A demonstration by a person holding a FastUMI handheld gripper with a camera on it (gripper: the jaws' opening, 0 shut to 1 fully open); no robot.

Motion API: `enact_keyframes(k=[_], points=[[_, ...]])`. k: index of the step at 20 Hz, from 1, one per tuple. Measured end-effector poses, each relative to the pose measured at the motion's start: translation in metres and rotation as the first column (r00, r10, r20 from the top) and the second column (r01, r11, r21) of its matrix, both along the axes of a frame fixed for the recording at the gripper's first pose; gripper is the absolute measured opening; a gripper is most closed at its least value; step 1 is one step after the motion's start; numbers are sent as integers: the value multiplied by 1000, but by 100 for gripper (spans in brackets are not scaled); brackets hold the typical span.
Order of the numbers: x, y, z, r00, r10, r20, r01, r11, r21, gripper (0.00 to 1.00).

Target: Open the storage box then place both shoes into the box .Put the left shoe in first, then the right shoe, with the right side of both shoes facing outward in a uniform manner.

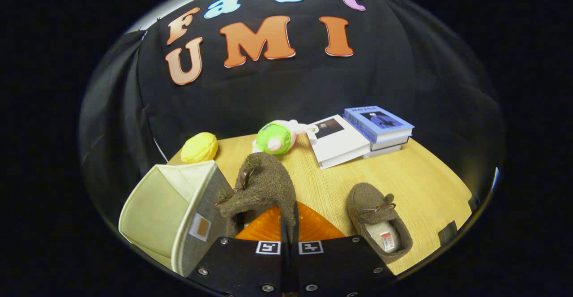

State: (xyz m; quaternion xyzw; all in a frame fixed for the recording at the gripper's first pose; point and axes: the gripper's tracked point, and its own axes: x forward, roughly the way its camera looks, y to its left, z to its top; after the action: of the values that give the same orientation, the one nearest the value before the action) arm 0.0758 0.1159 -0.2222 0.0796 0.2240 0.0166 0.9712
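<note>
- Two brown fuzzy slip-on shoes with small bows show: one shoe (264, 189) is raised between the fingers of the gripper (289, 236), toe pointing away; the other shoe (378, 225) rests on the wooden table (425, 185), just ahead and to the right.
- Gripper fingers are drawn nearly together, pinching the raised shoe's heel rim.
- A cream-lined grey fabric storage box (172, 214) stands open, touching the held shoe's left side.
- Beyond lie a yellow round plush toy (199, 147), a green-and-pink plush toy (277, 136), and a stack of books (365, 133).
- Black cloth backs the table.
</note>
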Motion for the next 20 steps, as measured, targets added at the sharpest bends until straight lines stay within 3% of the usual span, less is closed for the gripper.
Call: enact_keyframes(k=[4, 10, 15, 20], points=[[-6, 22, 51, 998, -3, 67, 1, 1000, 26, 0], [-17, 85, 95, 991, 49, 121, -61, 993, 101, 0], [-20, 149, 80, 992, 100, 80, -111, 982, 150, 0], [-19, 189, 40, 998, 66, 5, -66, 987, 149, 1]])
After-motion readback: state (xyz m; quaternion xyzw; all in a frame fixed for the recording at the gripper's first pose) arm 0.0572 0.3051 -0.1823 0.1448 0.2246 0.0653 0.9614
